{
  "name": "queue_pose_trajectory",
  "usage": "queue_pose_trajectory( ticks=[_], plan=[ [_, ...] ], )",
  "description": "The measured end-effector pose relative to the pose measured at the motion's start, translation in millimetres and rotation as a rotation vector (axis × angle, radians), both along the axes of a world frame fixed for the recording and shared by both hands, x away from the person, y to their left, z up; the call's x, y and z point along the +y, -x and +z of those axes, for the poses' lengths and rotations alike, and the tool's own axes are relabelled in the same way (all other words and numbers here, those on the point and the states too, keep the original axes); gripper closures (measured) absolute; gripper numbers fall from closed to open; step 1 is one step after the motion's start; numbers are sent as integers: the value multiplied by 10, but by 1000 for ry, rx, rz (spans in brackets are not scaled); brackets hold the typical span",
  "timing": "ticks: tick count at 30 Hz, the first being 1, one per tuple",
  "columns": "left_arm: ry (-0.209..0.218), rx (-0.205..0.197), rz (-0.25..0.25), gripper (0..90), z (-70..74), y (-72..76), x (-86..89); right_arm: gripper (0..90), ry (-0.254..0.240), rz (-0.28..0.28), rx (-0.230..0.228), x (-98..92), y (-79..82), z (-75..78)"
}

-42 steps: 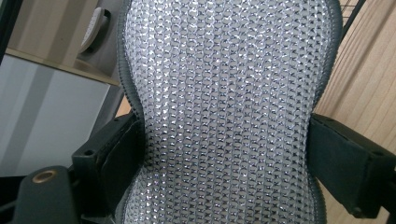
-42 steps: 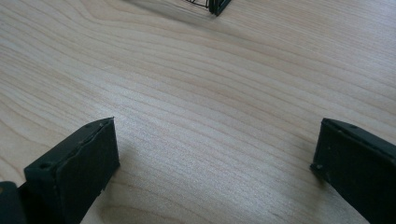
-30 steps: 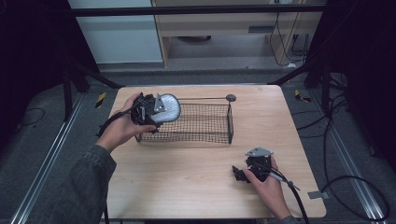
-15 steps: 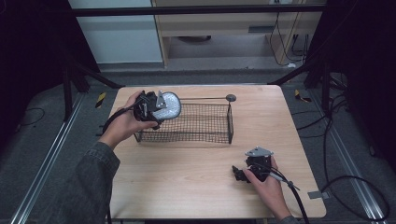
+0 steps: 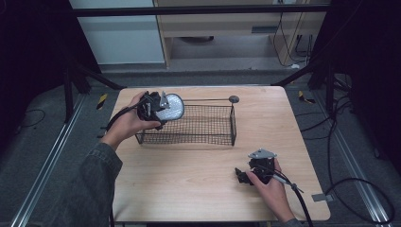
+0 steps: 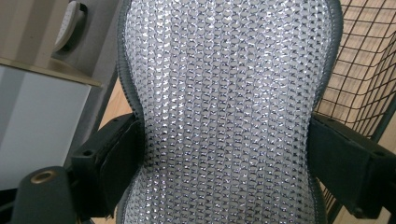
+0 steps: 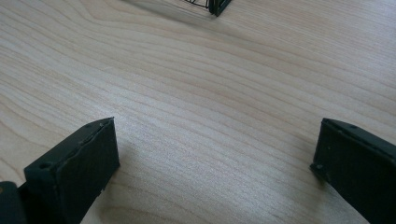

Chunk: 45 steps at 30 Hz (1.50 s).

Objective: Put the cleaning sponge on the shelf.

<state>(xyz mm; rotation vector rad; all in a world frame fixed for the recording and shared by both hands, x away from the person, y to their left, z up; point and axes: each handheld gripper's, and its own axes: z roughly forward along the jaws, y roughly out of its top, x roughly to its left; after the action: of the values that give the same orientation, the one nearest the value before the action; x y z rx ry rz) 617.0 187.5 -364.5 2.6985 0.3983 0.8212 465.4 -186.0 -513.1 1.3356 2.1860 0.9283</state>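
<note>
Hidden and cropped parts around the basket and grippers

In the left gripper view the silver mesh pad [image 6: 229, 112] is cut off at the top and bottom edges, and the wire basket [image 6: 369, 70] is cropped at the right. In the right gripper view only a corner of the basket [image 7: 217, 5] is kept at the top edge. In the high view the right gripper [image 5: 242, 176] is partly covered by the hand [image 5: 272, 189], and the left gripper [image 5: 161, 112] jaws are concealed behind the pad.
</note>
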Motion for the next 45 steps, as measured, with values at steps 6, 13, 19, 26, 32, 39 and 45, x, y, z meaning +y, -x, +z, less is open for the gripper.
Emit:
queue_pose_trajectory(
  ticks=[6, 13, 19, 26, 32, 39, 45],
  plan=[
    [-12, 15, 3, 120, -43, -19, -5, 3, 1, 0, 0, 0, -1, 0],
    [-30, 22, -4, 118, -93, -56, -56, 4, 1, 0, 0, 1, -1, 0],
    [-24, 29, -1, 115, -139, -99, -47, 3, -1, -2, 1, 2, 0, 1],
    [-18, 41, 14, 112, -160, -132, -25, 4, 0, -1, 0, 1, -1, 0],
    [15, 75, 34, 73, -202, -166, 18, 4, 1, 1, 0, 0, -1, 0],
    [50, 85, 47, 36, -202, -175, 27, 3, -1, -2, 1, 2, 0, 1],
    [78, 75, 51, 43, -154, -163, 19, 4, -1, -2, 1, 2, -1, 1]
  ],
)
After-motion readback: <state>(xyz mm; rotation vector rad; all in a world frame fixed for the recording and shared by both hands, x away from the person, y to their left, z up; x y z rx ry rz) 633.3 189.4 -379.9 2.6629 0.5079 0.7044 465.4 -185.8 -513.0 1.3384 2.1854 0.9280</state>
